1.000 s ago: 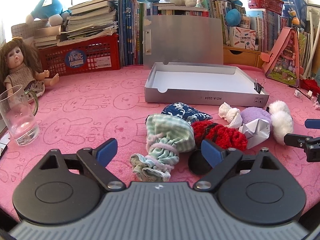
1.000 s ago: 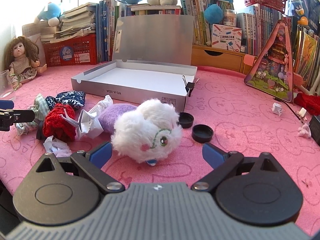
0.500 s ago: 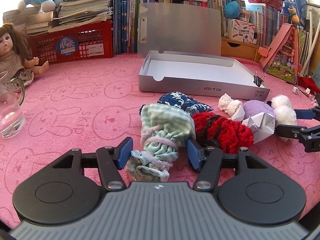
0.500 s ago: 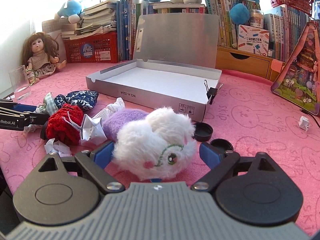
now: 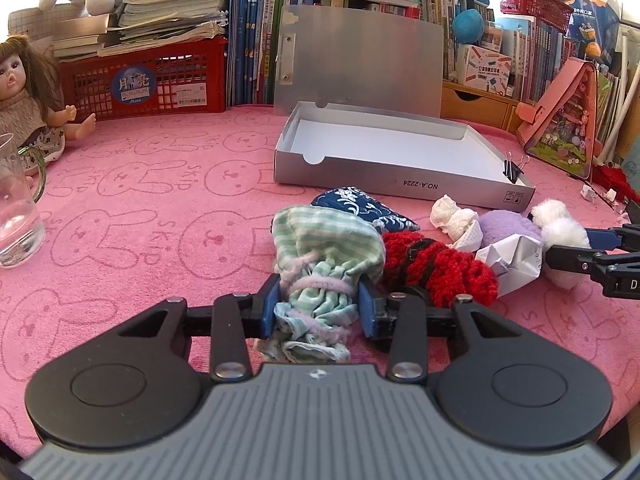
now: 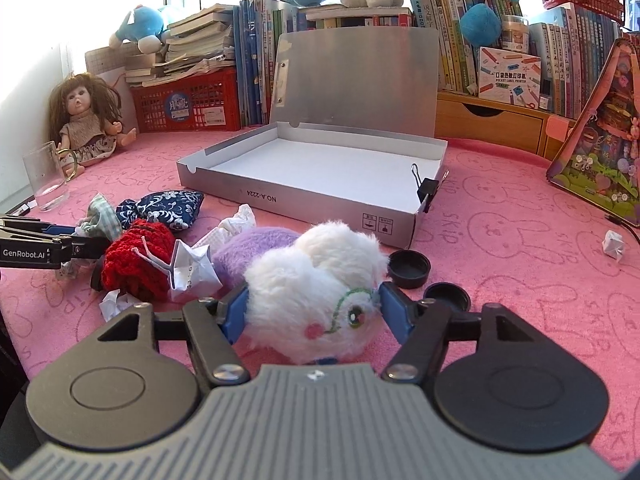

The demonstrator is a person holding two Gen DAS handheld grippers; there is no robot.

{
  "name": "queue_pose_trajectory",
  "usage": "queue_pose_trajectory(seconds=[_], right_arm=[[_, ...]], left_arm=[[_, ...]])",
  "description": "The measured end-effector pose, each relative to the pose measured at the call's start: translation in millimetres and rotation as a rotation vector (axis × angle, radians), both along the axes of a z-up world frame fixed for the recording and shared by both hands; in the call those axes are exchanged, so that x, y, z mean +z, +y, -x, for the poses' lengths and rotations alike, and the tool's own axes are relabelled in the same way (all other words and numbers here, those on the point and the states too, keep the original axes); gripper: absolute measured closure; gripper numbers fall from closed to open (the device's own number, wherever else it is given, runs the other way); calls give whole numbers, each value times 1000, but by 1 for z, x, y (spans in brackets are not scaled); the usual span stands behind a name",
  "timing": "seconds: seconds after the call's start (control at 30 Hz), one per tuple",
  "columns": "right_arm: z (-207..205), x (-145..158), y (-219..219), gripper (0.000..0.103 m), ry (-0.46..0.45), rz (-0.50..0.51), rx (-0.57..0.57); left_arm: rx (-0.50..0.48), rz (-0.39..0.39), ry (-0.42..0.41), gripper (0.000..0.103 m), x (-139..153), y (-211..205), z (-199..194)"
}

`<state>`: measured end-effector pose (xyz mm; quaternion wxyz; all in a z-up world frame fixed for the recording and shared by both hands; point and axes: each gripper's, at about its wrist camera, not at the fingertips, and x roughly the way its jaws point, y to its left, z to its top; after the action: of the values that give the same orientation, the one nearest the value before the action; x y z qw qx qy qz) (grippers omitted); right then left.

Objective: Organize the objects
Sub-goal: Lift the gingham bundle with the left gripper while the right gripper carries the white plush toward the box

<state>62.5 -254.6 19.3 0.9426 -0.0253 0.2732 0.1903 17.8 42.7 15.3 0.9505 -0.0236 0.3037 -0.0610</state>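
My left gripper [image 5: 318,306] is shut on the gathered neck of a green checked pouch [image 5: 324,252] that lies on the pink mat. My right gripper [image 6: 312,312] is shut on a white fluffy plush [image 6: 316,292], its blue pads pressing both sides. Between them lie a red knitted piece [image 5: 436,264], a blue patterned pouch [image 5: 360,206], a purple plush [image 6: 256,246] and crumpled paper [image 6: 192,272]. The open silver box [image 5: 400,184] stands empty behind the pile.
Two black caps [image 6: 410,268] lie right of the white plush. A glass mug [image 5: 16,216] and a doll [image 5: 28,92] are at the left. A red basket [image 5: 152,80], books and a pink house-shaped case [image 5: 560,120] line the back.
Both grippers moved forward over their objects and closed: the left on the green checked pouch, the right on the white plush.
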Motion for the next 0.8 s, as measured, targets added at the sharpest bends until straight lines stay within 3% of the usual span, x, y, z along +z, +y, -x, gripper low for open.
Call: queue_pose_trajectory(seconds=[0.1, 0.17, 0.23, 0.3, 0.47, 0.6, 0.67, 0.73, 0.77, 0.8], right_arm=[[1, 4, 0, 39, -8, -1, 9], [-2, 3, -2, 28, -28, 4, 5], [-7, 1, -5, 16, -23, 1, 64], [-14, 0, -6, 10, -12, 20, 130], [-27, -5, -6, 10, 12, 67, 209], [-30, -9, -11, 11, 66, 21, 241], [-28, -10, -12, 18, 69, 17, 236], [-25, -10, -13, 24, 66, 15, 220], [-24, -10, -13, 24, 69, 7, 216], [-22, -9, -13, 25, 72, 2, 208]], left_arm=[[-8, -1, -13, 58, 5, -2, 2], [-6, -7, -12, 58, 4, -2, 2], [-6, -6, -2, 58, 3, -1, 1], [-8, 0, 11, 57, 0, 1, 0], [-11, -2, 23, 56, -6, 3, -2], [-16, -7, 39, 40, -11, 2, -6], [-18, -8, 30, 39, -14, 1, -7], [-17, -17, 27, 42, -14, 0, -6], [-16, -14, 24, 55, -13, 0, -5], [-18, -12, 24, 59, -12, -1, -5]])
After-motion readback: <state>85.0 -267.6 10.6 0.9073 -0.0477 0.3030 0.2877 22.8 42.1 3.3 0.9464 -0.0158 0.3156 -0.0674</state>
